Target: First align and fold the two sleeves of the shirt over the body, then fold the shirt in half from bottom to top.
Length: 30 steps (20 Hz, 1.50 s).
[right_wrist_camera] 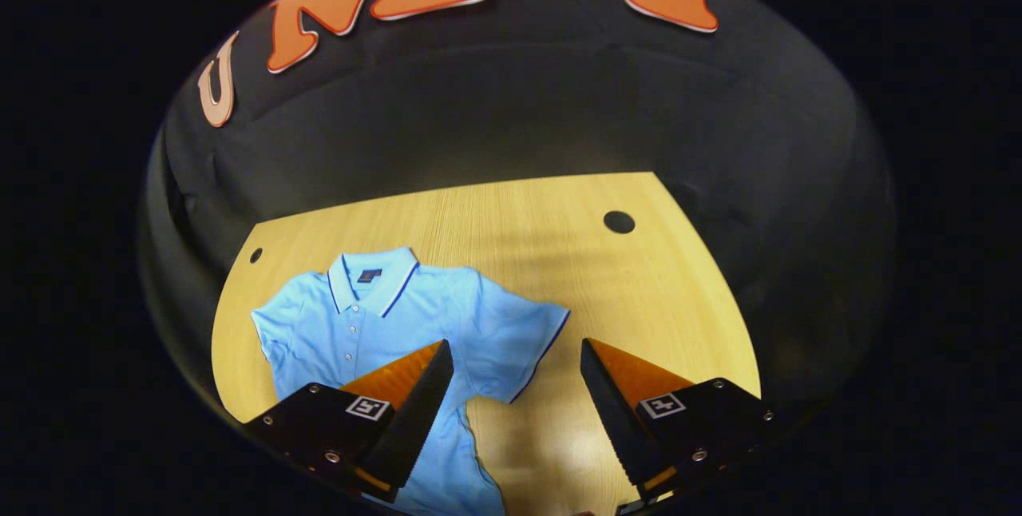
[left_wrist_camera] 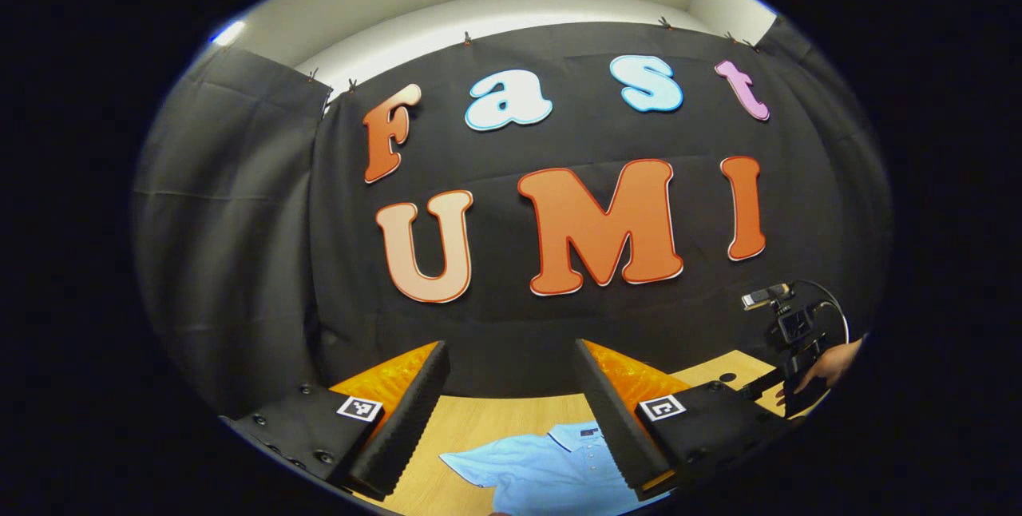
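A light blue polo shirt (right_wrist_camera: 383, 324) lies flat on the wooden table (right_wrist_camera: 559, 260), collar toward the back wall, both short sleeves spread out. My right gripper (right_wrist_camera: 515, 356) hovers open above the shirt's right sleeve (right_wrist_camera: 527, 332), touching nothing. In the left gripper view the shirt (left_wrist_camera: 551, 468) lies low between my fingers, collar up. My left gripper (left_wrist_camera: 511, 360) is open and raised, pointing at the wall. The other gripper (left_wrist_camera: 798, 340) and a hand (left_wrist_camera: 830, 364) holding it show at far right.
The table has a round hole (right_wrist_camera: 619, 221) at the back right and a smaller hole (right_wrist_camera: 255, 255) at the back left. Black cloth walls close the booth behind and at the sides. Bare wood lies to the right of the shirt.
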Each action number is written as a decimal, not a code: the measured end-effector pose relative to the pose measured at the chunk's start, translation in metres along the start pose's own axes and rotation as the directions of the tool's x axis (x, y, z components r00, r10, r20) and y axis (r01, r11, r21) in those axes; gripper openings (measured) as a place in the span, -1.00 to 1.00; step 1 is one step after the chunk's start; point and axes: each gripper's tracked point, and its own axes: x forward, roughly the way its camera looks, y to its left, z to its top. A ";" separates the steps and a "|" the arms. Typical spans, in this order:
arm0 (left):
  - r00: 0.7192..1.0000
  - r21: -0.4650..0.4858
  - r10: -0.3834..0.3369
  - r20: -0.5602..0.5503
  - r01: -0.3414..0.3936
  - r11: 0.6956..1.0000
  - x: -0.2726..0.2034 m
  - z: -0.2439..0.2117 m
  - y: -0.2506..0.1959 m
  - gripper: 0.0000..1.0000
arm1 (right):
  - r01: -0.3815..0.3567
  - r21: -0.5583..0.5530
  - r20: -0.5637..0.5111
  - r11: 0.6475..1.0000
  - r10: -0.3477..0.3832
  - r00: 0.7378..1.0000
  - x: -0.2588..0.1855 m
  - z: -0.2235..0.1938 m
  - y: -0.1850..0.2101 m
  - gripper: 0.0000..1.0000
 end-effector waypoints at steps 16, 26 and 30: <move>0.996 0.058 0.056 -0.067 -0.052 0.997 -0.005 0.002 -0.017 1.00 | 0.066 0.091 -0.319 0.994 -0.034 0.947 0.113 -0.058 -0.013 0.55; 0.998 0.077 0.020 -0.067 -0.014 0.997 -0.010 0.006 -0.040 1.00 | 0.107 0.076 -0.295 0.991 -0.081 0.952 0.121 -0.049 -0.015 -0.67; 0.997 0.077 0.017 -0.076 -0.011 0.997 -0.015 0.003 -0.040 1.00 | 0.010 0.200 -0.325 0.980 0.057 0.944 0.117 -0.051 -0.007 -0.91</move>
